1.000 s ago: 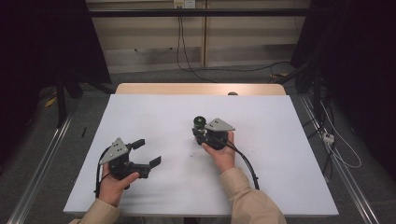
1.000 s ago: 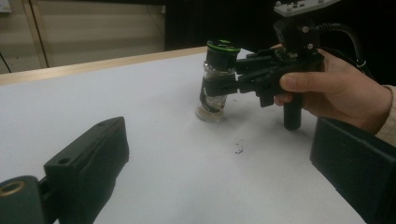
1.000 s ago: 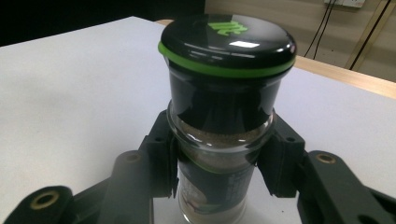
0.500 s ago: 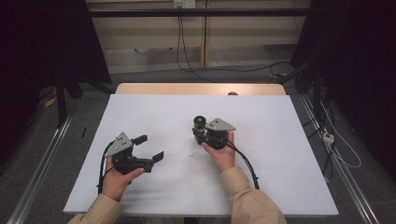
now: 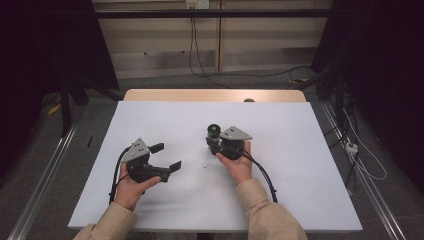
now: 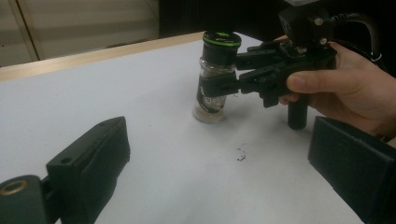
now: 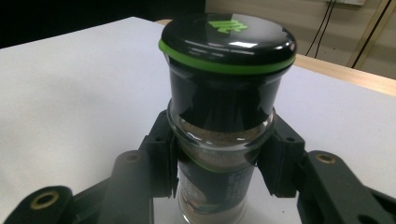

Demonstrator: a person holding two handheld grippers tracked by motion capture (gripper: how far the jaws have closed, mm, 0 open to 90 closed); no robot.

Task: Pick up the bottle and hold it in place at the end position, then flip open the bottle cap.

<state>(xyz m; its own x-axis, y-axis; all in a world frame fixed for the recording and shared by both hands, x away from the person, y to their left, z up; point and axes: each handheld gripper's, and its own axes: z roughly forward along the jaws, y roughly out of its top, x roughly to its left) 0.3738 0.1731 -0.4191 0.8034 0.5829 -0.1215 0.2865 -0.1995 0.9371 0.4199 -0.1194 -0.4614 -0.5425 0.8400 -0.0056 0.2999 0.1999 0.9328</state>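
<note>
**Jar clamped, free gripper edges in**

The right gripper [image 5: 214, 140] pinches the spice jar [image 6: 215, 74] at its glass waist; the jar stands upright on the white surface [image 5: 300, 165], near its middle. The left gripper [image 5: 167, 156], fingers [image 6: 88, 161] spread and empty, has drifted slightly toward the jar since a second ago, likely lining up for the black, green-rimmed cap [image 7: 228, 42].

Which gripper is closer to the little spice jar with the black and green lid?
The right. The right gripper has its fingers clamped around the spice jar. The left gripper sits apart on the white table, open, pointing toward it.
</note>
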